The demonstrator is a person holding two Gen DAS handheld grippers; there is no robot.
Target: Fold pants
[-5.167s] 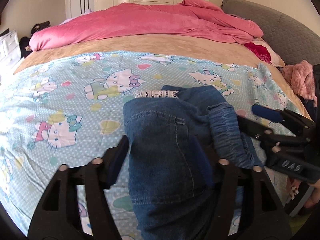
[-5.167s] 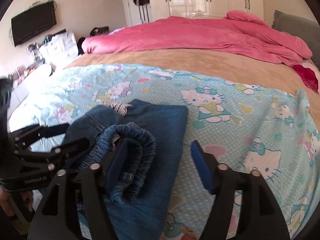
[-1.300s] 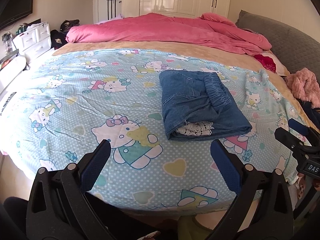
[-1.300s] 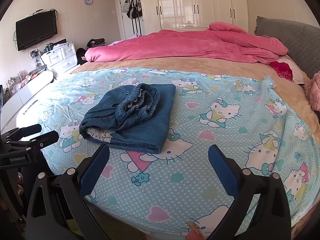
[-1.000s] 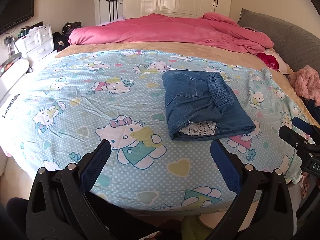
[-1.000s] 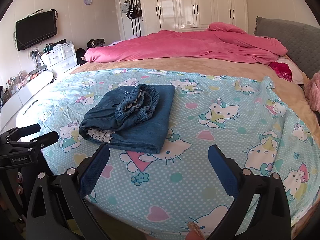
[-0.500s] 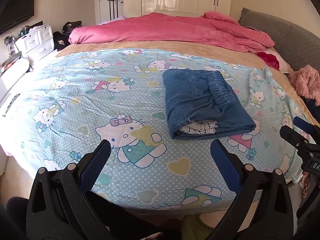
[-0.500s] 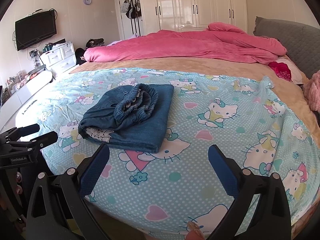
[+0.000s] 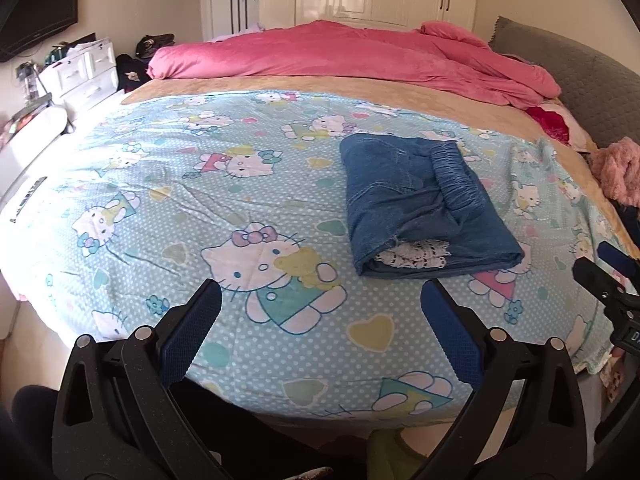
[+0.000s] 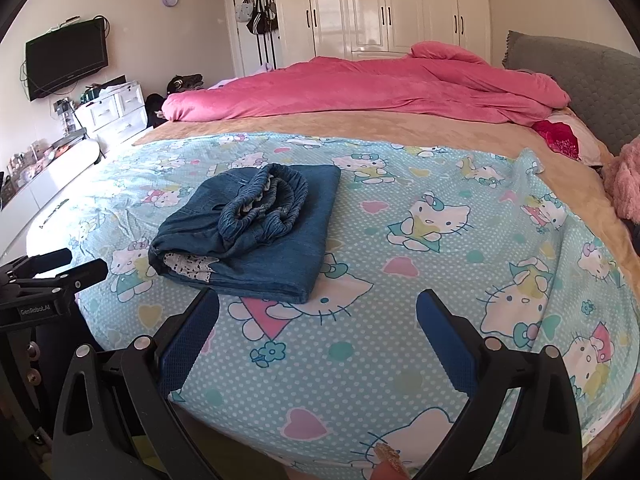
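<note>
Through the left wrist camera I see my left gripper (image 9: 320, 312) spread wide and empty, its blue ribbed pads on black plastic arms hanging over the near edge of the pale blue dotted cartoon-cat bedsheet (image 9: 168, 184). The folded blue denim pants (image 9: 420, 204) lie ahead and a little right as a thick rectangular bundle, the gathered elastic waistband on top and white lace trim showing at the near fold. Beyond them sit a tan blanket and a rumpled pink plush duvet (image 9: 352, 54). Through the right wrist camera my right gripper (image 10: 318, 320) is likewise spread apart, holding nothing, with the pants (image 10: 256, 232) ahead to the left, clear of both fingers. The left gripper (image 10: 52, 276) pokes in at the left edge there.
</note>
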